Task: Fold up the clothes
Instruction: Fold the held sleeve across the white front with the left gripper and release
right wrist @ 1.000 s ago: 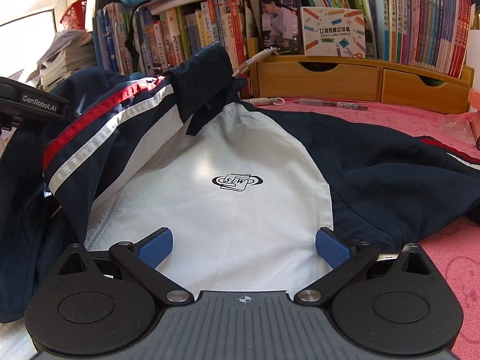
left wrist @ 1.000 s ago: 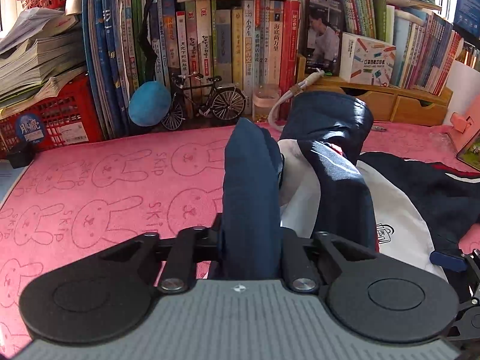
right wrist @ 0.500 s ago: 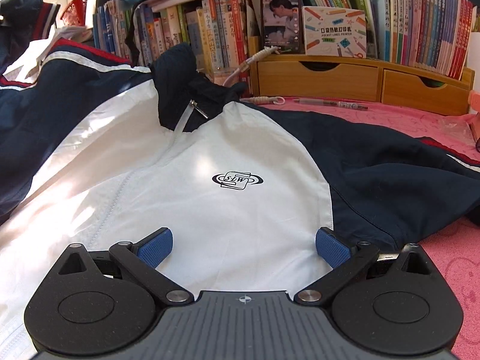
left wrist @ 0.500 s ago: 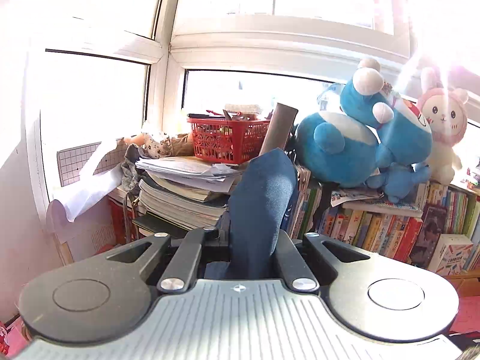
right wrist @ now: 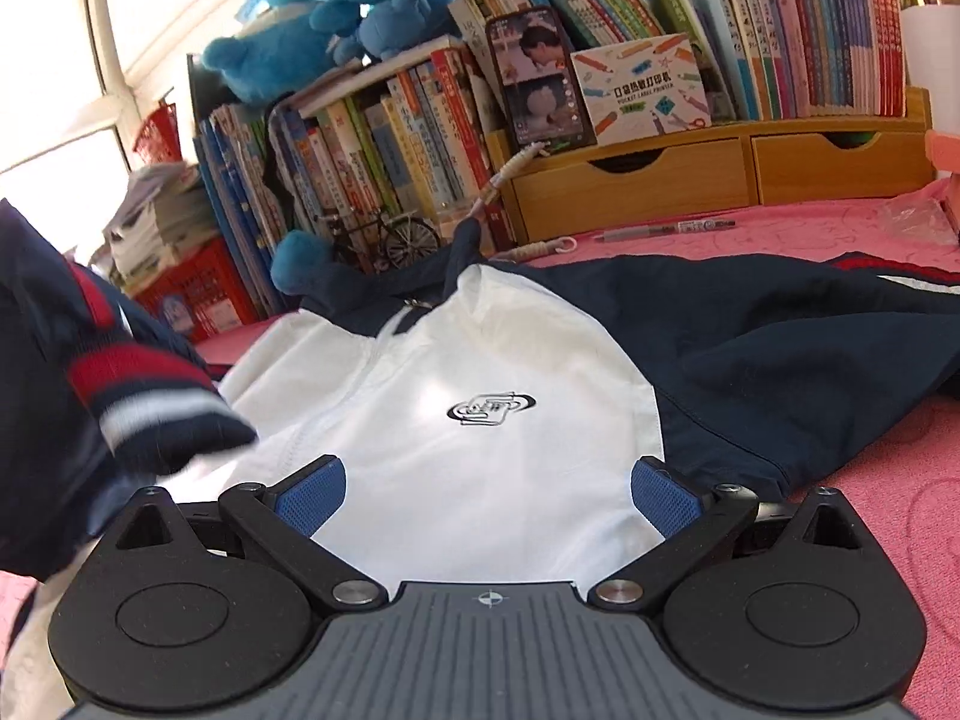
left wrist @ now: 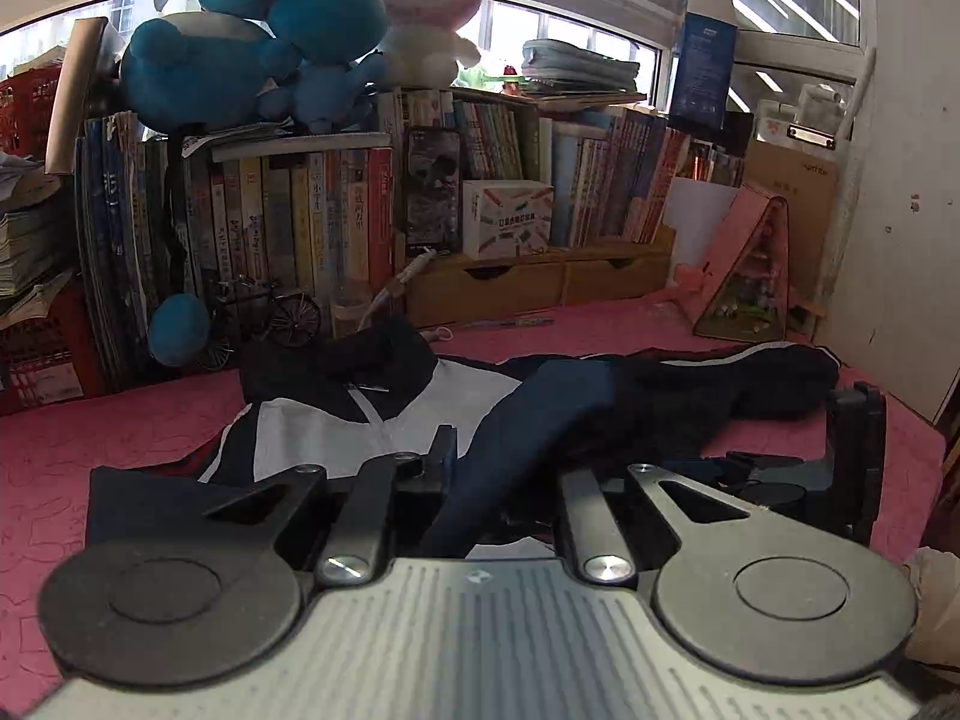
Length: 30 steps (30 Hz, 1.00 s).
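Note:
A navy and white jacket (right wrist: 480,360) with a small logo (right wrist: 491,408) lies spread on the pink mat (left wrist: 120,438). My left gripper (left wrist: 480,456) has the jacket's navy sleeve (left wrist: 540,408) running between its jaws, which are opening; the sleeve stretches away across the jacket's front. My right gripper (right wrist: 486,492) stands open low over the white chest panel, with nothing between its blue pads (right wrist: 312,495). In the right wrist view the sleeve's red and white striped cuff (right wrist: 150,402) hangs blurred at the left.
Rows of books (left wrist: 312,222) and a wooden drawer unit (right wrist: 720,180) line the back, with a phone (right wrist: 540,78), plush toys (left wrist: 252,42) and a model bicycle (left wrist: 264,318). A pen (right wrist: 666,231) lies on the mat. A red basket (right wrist: 198,294) stands at the left.
The left gripper swung up towards the window, then came down and rightward, carrying the sleeve across the jacket's front. The right gripper tilted a little and stayed open.

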### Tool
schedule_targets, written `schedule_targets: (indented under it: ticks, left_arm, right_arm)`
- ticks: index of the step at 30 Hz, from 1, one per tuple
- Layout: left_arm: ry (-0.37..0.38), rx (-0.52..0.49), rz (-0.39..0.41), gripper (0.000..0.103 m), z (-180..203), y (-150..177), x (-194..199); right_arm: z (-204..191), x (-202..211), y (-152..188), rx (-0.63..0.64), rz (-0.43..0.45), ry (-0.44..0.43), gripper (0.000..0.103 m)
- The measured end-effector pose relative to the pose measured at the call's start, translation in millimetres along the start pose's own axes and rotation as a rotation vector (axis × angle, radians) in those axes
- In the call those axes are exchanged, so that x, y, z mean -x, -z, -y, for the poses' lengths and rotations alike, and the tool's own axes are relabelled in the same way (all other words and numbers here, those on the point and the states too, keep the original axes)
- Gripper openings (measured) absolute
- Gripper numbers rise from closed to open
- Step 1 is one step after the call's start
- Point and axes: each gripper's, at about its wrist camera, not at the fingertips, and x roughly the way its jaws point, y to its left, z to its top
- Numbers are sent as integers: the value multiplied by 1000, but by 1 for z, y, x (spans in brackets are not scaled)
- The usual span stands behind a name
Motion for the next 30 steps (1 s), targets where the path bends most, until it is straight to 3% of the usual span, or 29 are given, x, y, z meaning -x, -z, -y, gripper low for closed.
schedule_targets:
  ticks: [2, 10, 12, 15, 16, 17, 18, 20, 21, 25, 27, 30]
  left_arm:
    - [31, 15, -24, 14, 1, 3, -6]
    - [162, 173, 1, 13, -23, -9, 7]
    - [191, 181, -6, 13, -23, -8, 7]
    - [204, 155, -26, 17, -16, -4, 7]
    - [182, 134, -33, 25, -12, -3, 7]
    - [161, 118, -37, 38, -10, -1, 8]
    - [144, 101, -32, 48, -8, 3, 12]
    - [107, 69, -6, 96, -5, 12, 24]
    - [85, 54, 16, 100, -5, 17, 31]
    - [-77, -87, 35, 103, 12, 44, 57]
    - [-187, -219, 13, 103, 32, 65, 57]
    - [-444, -505, -34, 103, 66, 104, 31]
  right_arm:
    - [0, 15, -4, 5, 41, -132, 103]
    - [-42, 30, 1, 256, -47, -388, 103]
    - [-58, 29, 8, 347, -27, -353, 103]
    - [-77, 11, 11, 429, -28, -182, 97]
    - [-75, 7, 8, 401, -59, -166, 72]
    - [-73, 3, 5, 366, -92, -155, 39]
    - [-71, -1, 2, 331, -126, -145, 25]
    - [-63, -5, -5, 254, -169, -134, 21]
    - [-56, -4, -9, 210, -175, -137, 21]
    - [-6, 1, -34, -149, -188, -228, 21]
    - [15, 8, -43, -312, -182, -300, 21]
    - [26, 14, -53, -457, -181, -429, 21]
